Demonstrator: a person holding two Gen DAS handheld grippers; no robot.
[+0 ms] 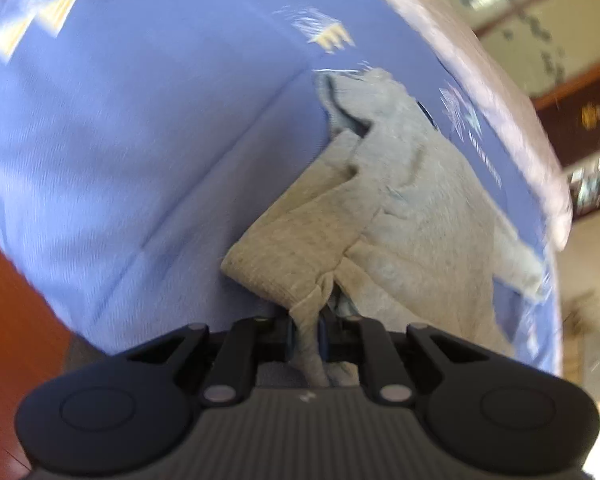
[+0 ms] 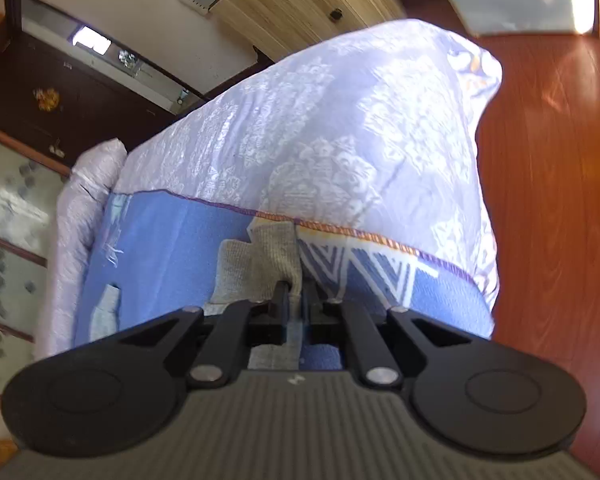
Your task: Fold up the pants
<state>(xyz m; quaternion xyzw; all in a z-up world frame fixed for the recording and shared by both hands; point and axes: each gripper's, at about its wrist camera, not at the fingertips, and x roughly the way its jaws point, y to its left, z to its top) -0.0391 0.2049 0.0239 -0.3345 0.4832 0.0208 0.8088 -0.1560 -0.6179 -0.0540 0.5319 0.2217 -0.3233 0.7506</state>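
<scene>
Left gripper (image 1: 308,330) pinching grey pants (image 1: 412,200) | right view: white quilt (image 2: 340,128)

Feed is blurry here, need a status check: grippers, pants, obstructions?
Left gripper and right gripper both shut on grey knit pants. Pants bunched on blue bedsheet. Nothing blocking.

One pair of grey pants (image 1: 412,200) lies crumpled ahead of the left hand-held gripper (image 1: 309,330). Two hand-held grippers are in use, the other being the right hand-held gripper (image 2: 296,304); each has one fold of grey cloth between its jaws. One blue sheet (image 1: 140,140) lies beneath the pants. One pale patterned quilt (image 2: 360,128) lies beyond the right hand-held gripper. One rolled pale bolster (image 2: 88,184) sits to its left. One dark wooden cabinet (image 2: 60,100) stands further left, beyond it.
</scene>
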